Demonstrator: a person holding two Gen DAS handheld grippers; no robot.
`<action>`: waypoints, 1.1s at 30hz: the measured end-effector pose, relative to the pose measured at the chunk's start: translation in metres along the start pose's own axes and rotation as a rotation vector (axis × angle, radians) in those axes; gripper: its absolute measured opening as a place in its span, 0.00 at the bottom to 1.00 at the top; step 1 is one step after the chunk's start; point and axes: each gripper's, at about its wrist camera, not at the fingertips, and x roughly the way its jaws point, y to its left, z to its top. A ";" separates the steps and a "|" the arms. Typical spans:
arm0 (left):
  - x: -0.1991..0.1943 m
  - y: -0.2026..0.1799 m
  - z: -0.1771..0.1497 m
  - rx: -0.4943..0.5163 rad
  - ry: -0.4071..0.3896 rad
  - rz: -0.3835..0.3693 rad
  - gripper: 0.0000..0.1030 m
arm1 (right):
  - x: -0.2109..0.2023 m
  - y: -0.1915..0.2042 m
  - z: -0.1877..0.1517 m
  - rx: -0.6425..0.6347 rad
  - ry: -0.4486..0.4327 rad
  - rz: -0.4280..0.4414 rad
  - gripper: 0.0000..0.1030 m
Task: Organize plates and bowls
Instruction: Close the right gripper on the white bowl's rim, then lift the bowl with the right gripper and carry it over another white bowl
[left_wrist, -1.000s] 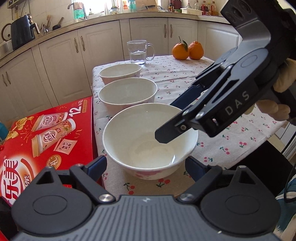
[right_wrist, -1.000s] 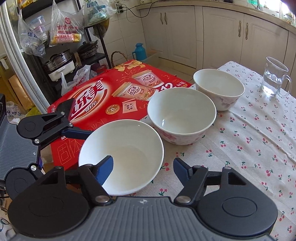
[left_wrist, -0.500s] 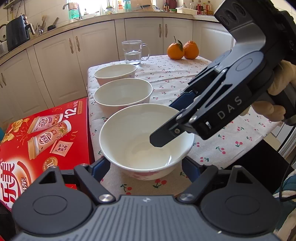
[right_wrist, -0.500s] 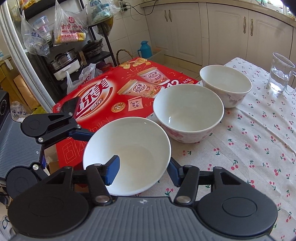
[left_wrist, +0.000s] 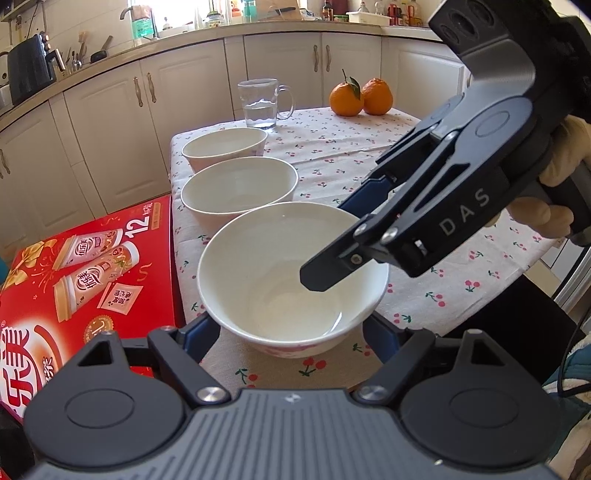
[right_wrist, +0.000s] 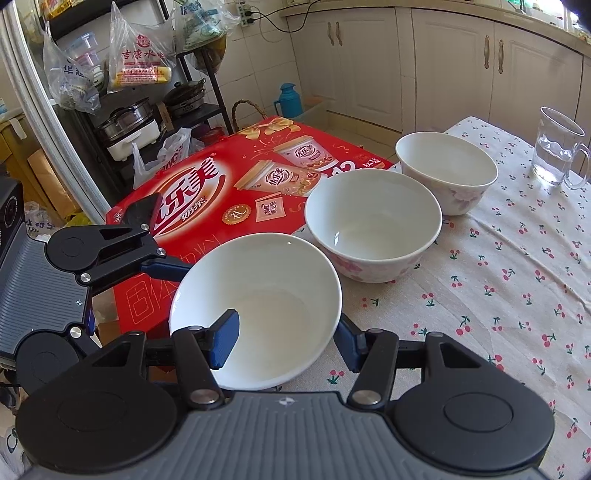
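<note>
Three white bowls stand in a row on the cherry-print tablecloth (left_wrist: 343, 162). The near bowl (left_wrist: 291, 273) also shows in the right wrist view (right_wrist: 258, 302). My left gripper (left_wrist: 291, 332) is open, its fingers on either side of the near bowl's base. My right gripper (right_wrist: 288, 336) is open and straddles that bowl's rim, one finger inside and one outside; it also shows in the left wrist view (left_wrist: 343, 240). The middle bowl (left_wrist: 240, 188) and the far bowl (left_wrist: 225, 147) stand behind it.
A red carton (left_wrist: 85, 273) lies beside the table's left edge. A glass mug of water (left_wrist: 260, 103) and two oranges (left_wrist: 360, 98) stand at the far end of the table. Kitchen cabinets (left_wrist: 110, 122) lie beyond. A shelf with pots and bags (right_wrist: 147, 110) stands past the carton.
Both grippers have moved in closer to the near bowl. The right gripper's jaws have narrowed around its rim. The bowls have not moved.
</note>
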 end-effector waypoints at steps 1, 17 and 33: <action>-0.001 -0.001 0.001 0.002 -0.001 0.001 0.81 | -0.001 0.000 0.000 0.000 -0.001 0.000 0.60; 0.004 -0.029 0.022 0.083 -0.020 -0.068 0.82 | -0.035 -0.015 -0.021 0.056 -0.048 -0.040 0.60; 0.046 -0.083 0.058 0.209 -0.059 -0.230 0.82 | -0.084 -0.062 -0.068 0.181 -0.067 -0.225 0.61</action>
